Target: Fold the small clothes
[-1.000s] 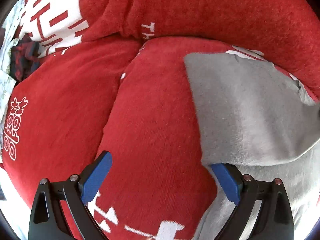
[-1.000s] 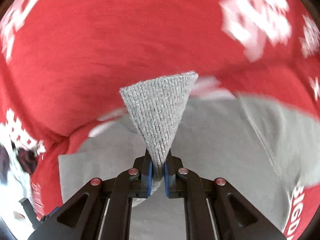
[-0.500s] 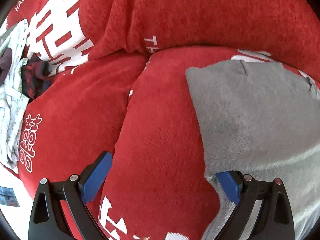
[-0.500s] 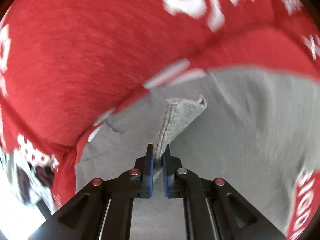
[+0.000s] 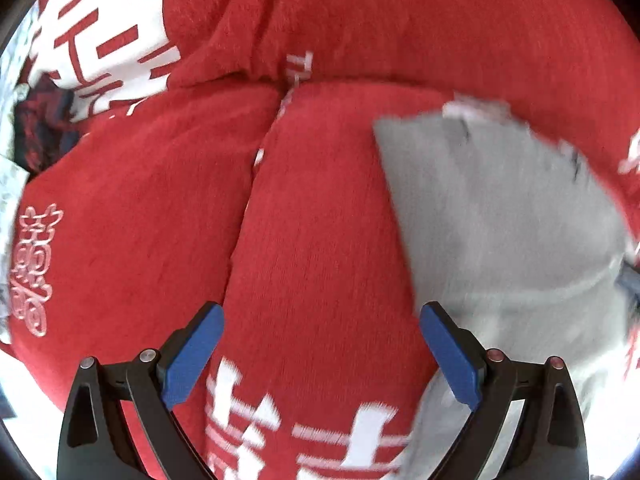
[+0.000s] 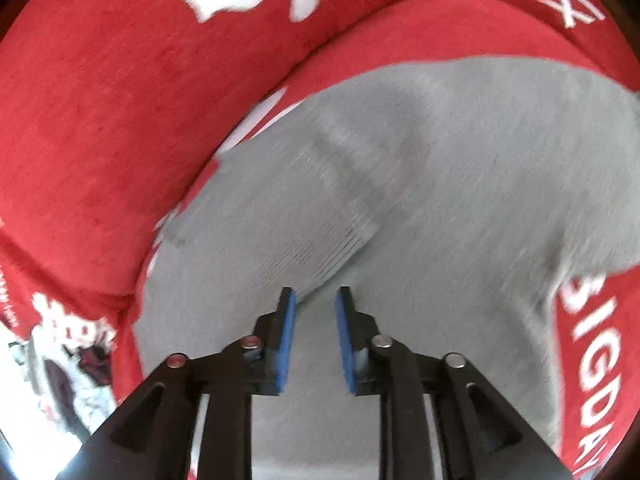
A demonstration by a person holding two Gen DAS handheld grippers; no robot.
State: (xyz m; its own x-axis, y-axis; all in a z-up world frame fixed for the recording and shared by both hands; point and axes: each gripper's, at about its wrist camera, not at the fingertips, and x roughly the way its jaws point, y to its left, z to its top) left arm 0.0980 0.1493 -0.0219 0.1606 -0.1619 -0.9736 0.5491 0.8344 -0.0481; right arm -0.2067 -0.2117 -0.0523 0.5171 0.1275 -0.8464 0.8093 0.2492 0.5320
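The right claw (image 6: 314, 338) is close to the camera. Its blue pads stand a little apart and nothing is between them. Its jaws have just been opening, and the knit corner it was pinching now lies flat on the gray cloth (image 6: 400, 184) right in front of the tips. The gray cloth is spread on a red cushion (image 6: 104, 120) with white letters, up against the red back part.

The left claw (image 5: 320, 356) is wide open and holds nothing. It hangs over the red cushion, with its right pad just at the edge of the gray cloth (image 5: 500, 216).

What could go wrong? I think the folded flap could spring back up, because the cushion is soft and bumpy. A claw could also snag the knit on its way out and pull the fold crooked.

The right view shows the folded flap with its ribbed edge. The left view shows the cloth's left edge and, far off to the left, a dark bundle (image 5: 44, 128) beside the cushion.
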